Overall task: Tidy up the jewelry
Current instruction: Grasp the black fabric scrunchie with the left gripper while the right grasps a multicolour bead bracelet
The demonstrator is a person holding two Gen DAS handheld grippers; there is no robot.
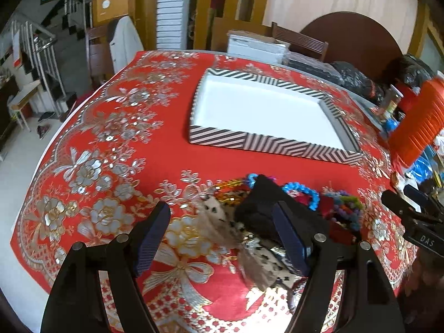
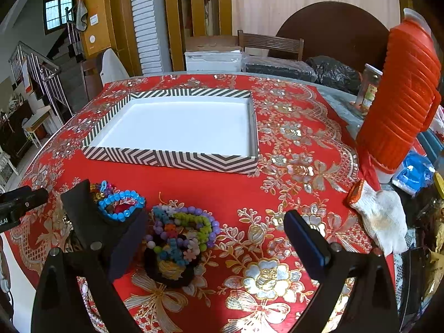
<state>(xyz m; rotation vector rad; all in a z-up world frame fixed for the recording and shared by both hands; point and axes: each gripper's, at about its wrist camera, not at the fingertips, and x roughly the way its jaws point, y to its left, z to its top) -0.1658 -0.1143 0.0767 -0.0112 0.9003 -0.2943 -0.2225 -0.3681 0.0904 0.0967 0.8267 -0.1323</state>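
Both my grippers gape wide, left gripper (image 1: 222, 238) over the feathered piece (image 1: 222, 222), right gripper (image 2: 216, 233) straddling the bead bracelets (image 2: 180, 230). Box (image 2: 172, 161) sits ahead, empty. Tangled strands could drag neighbours along, I reckon.

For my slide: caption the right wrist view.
Open right gripper hovers over beaded bracelets on a red floral tablecloth, empty striped tray beyond.
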